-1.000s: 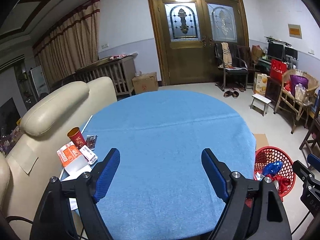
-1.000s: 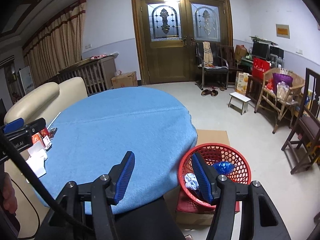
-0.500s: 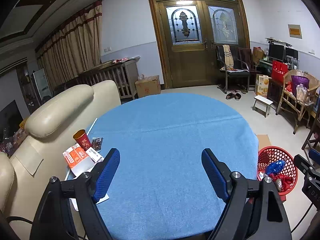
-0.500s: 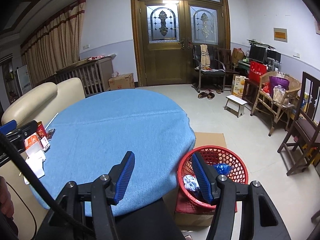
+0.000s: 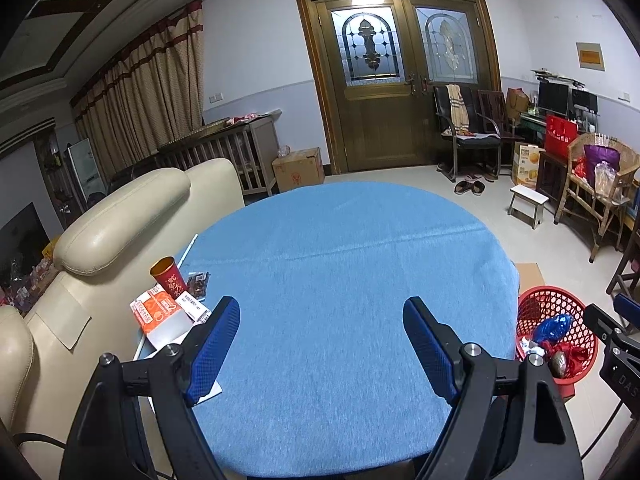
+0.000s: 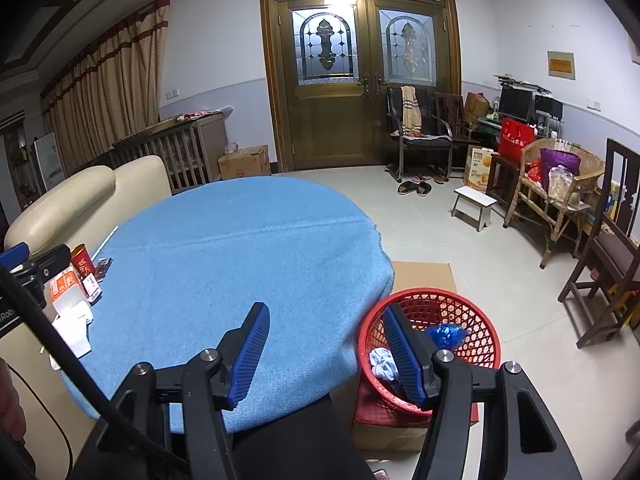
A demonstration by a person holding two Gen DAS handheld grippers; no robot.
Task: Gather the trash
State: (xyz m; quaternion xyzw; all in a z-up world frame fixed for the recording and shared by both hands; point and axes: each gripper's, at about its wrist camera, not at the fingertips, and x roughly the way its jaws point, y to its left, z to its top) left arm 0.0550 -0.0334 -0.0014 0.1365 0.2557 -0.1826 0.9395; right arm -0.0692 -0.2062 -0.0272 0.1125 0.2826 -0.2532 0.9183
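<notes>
Trash: a red paper cup (image 5: 170, 276), an orange-and-white carton (image 5: 156, 309) and white papers (image 5: 170, 330) cluster at the left edge of the round blue-clothed table (image 5: 340, 300); the left gripper (image 5: 322, 326) hovers with jaws wide, empty. From the right wrist, the right gripper (image 6: 324, 332) hangs half-spread, empty, above the red plastic mesh basket (image 6: 476, 320) beside the table's right edge.

The desk (image 5: 340, 280) wore a matt, nappy blue cloth. Beside it the sofa (image 5: 120, 216) was smooth cream leather — faintly glossy. The basket (image 6: 472, 316) was red plastic lattice, the door (image 6: 352, 128) varnished wood with leaded glass, the floor (image 6: 480, 264) pale tile.
</notes>
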